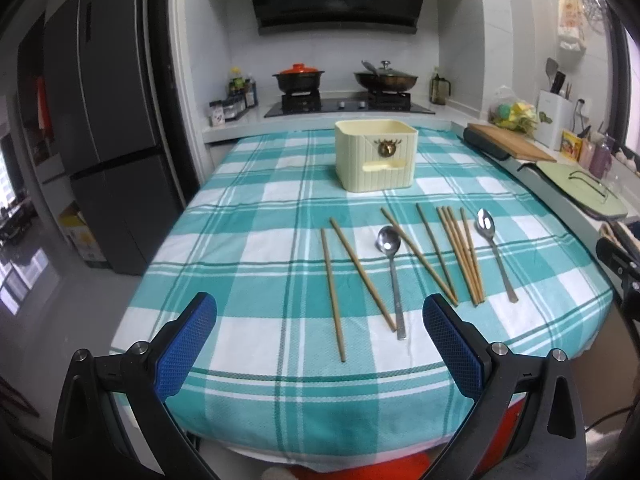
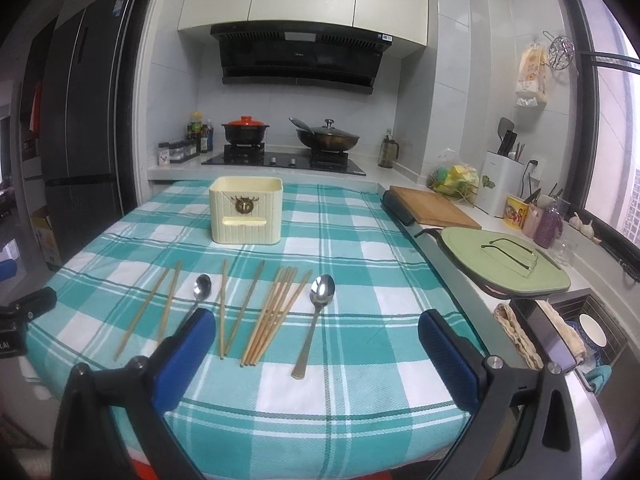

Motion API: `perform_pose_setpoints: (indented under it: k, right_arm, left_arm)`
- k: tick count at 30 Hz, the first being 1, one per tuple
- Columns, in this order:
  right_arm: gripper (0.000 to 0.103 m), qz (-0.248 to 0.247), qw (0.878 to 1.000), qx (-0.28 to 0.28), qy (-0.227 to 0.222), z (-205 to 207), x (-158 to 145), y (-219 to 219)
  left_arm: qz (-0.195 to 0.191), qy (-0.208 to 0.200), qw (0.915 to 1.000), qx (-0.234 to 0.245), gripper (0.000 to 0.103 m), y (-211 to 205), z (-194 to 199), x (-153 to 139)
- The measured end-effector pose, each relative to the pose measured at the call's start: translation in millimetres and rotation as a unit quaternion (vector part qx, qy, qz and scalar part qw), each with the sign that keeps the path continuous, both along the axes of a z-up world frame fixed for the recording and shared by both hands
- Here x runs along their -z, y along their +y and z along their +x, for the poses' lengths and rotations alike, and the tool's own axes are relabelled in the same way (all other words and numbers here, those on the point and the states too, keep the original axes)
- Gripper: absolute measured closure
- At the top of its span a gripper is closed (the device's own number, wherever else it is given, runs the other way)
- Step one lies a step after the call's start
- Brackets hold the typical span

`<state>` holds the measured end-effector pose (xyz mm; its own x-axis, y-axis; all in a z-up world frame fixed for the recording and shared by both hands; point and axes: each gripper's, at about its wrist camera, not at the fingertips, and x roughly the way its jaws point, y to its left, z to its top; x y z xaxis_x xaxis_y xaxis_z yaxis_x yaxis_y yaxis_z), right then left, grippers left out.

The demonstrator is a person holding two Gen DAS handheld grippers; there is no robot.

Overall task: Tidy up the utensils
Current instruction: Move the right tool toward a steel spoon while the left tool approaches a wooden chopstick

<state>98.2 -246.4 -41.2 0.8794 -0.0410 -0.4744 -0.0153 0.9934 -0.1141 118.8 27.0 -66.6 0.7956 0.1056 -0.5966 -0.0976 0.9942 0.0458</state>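
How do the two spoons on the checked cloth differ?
The left spoon has a rounder bowl; the right spoon has a more pointed oval one. The left spoon lies among the chopsticks, its handle end touching one; the right spoon lies clear at the row's right end. Both are shiny metal, bowls toward the cream holder.

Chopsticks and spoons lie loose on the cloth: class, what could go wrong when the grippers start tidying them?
The bunched chopsticks touch, so a pinch may lift several or scatter them. The flat spoon could slip from the pads. The left gripper and right gripper, both open, might snag the tablecloth.

Dim daylight, window glare, fisheye-warped edges
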Motion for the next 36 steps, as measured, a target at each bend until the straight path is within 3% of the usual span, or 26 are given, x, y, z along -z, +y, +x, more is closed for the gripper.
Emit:
perform_pose_setpoints:
  k: [10, 23, 28, 32, 36]
  right_arm:
    - [0.000, -0.030, 0.995, 0.038, 0.090, 46.5, 42.7, -16.7]
    - [0.000, -0.025, 0.990, 0.047, 0.134, 73.7, 67.3, -23.3]
    - [0.000, -0.020, 0.988, 0.041, 0.144, 79.8, 75.0, -21.4]
    - [0.000, 0.025, 0.988, 0.020, 0.149, 81.9, 80.4, -25.2]
    - [0.000, 0.058, 0.987, 0.007, 0.148, 82.3, 85.1, -30.0]
  left_arm:
    - [-0.001, 0.057, 0.9983, -0.013, 0.000, 8.0, 39.3, 31.6]
    - [-0.004, 0.110, 0.9935, -0.031, 0.000, 14.5, 69.8, 64.0]
    - [-0.071, 0.098, 0.9922, -0.031, 0.000, 30.4, 72.6, 69.9]
    - [-0.080, 0.121, 0.9878, -0.058, 0.000, 45.3, 84.3, 83.4]
    - [-0.122, 0.132, 0.9828, -0.044, 0.000, 62.6, 93.0, 94.9]
